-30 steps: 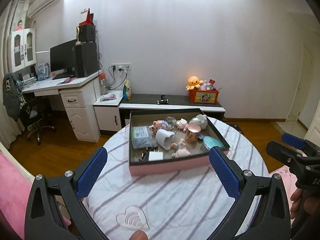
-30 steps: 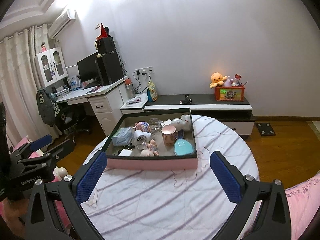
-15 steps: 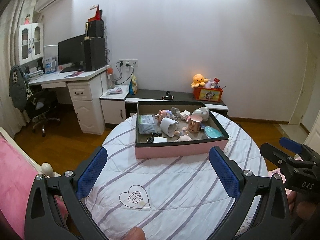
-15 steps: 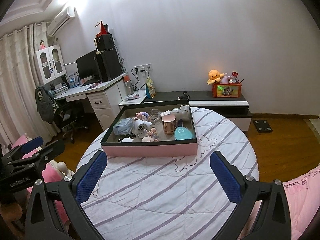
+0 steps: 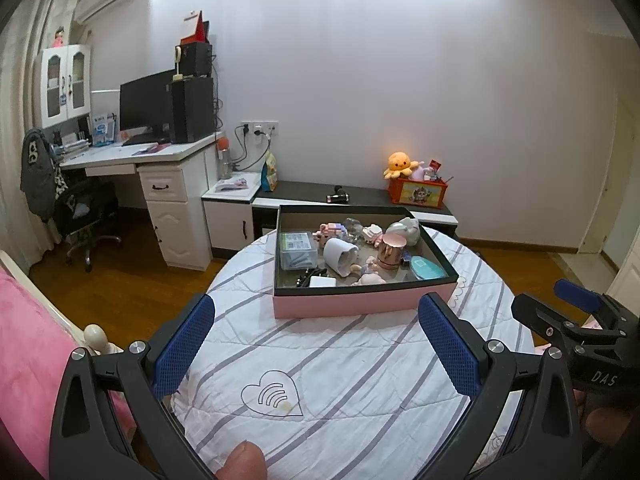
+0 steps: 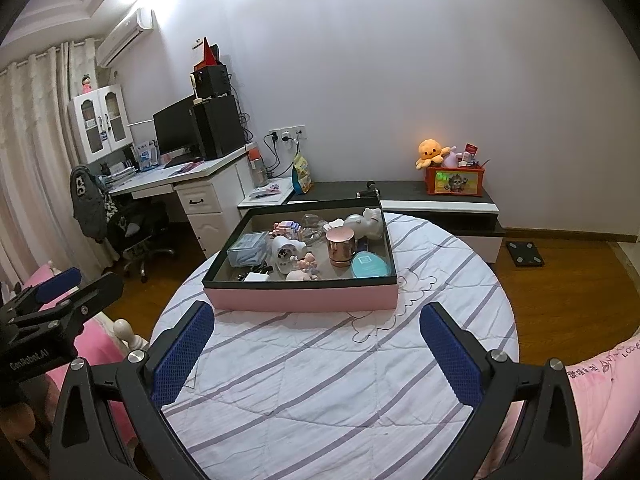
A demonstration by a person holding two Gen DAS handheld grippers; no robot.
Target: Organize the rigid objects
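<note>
Two claws, both spread wide and holding nothing. Left claw [image 5: 312, 344] hovers over the near part of the round bench with the white striped cloth [image 5: 360, 380]; the shallow pink rectangular box with black rim [image 5: 362, 304] lies well apart at 12 o'clock. Right claw [image 6: 316, 350] likewise, box [image 6: 300, 299] at 12 o'clock, slightly left. Inside: rose-gold metal cylinder [image 6: 341, 247], teal oval case [image 6: 369, 265] just beside it, white tipped cup [image 5: 340, 254].
</note>
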